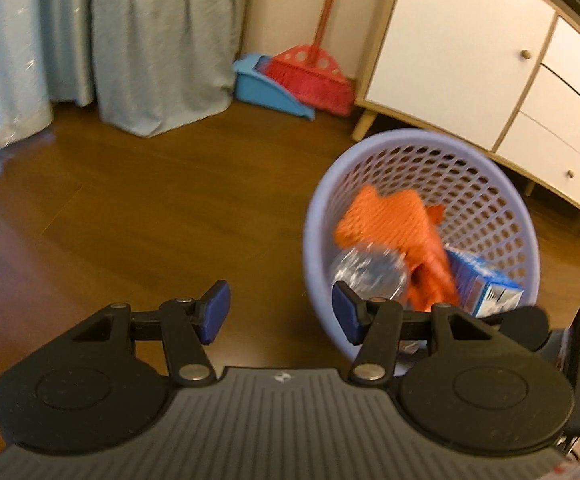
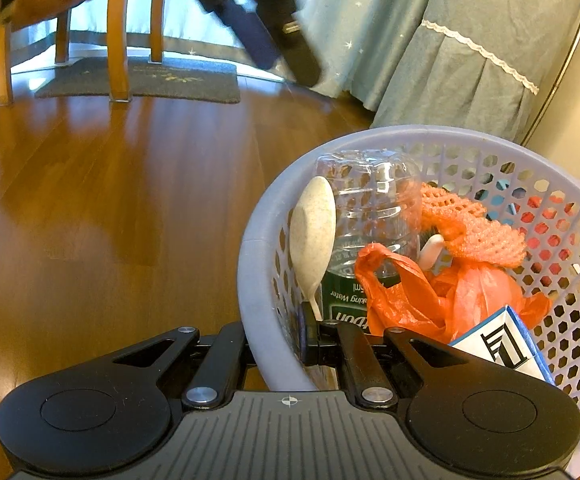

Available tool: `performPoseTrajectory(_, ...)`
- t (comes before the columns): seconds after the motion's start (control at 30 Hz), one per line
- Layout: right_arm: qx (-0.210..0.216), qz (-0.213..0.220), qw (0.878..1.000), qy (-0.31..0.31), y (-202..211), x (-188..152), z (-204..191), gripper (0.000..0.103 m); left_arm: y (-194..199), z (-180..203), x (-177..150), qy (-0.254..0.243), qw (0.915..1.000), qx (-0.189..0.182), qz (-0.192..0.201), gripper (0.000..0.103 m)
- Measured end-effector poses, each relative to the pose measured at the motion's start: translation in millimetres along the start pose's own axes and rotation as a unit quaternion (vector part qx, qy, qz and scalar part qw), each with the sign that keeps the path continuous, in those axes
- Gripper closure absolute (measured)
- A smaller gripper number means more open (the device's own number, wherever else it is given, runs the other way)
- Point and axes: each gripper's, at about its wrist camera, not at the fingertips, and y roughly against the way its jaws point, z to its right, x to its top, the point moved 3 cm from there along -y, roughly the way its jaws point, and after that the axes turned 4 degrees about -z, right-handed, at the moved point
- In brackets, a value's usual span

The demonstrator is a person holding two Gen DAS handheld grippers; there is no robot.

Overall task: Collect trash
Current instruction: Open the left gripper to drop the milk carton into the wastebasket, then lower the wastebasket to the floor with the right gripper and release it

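The left claw (image 1: 281,312) hangs wide open over a brown wooden floor (image 1: 149,208). The right claw (image 2: 277,340) pinches the near rim of a lavender basket (image 2: 257,264) of trash; curtains (image 1: 161,48) and a white cabinet (image 1: 462,60) stand far behind.

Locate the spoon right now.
In the right wrist view the spoon stands bowl-up inside the basket, against its left wall, beside the clear bottle and just above the right gripper, which is clamped on the basket's rim.

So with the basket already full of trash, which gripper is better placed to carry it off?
Right. The right gripper is clamped on the basket rim, one finger inside, one outside. The left gripper is open, empty, over bare floor beside it.
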Motion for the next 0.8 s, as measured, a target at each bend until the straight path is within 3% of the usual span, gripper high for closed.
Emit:
performPoseTrajectory(0.43,0.055,0.012,0.998,0.012,-3,20,-10,0.099,17,-28,-40,0.011,0.9990,0.040,-0.019,0.052)
performPoseTrajectory(0.8,0.140,0.038,0.989,0.019,-8,56,-17,0.099,37,-61,-64,0.049,0.9966,0.063,-0.018,0.052)
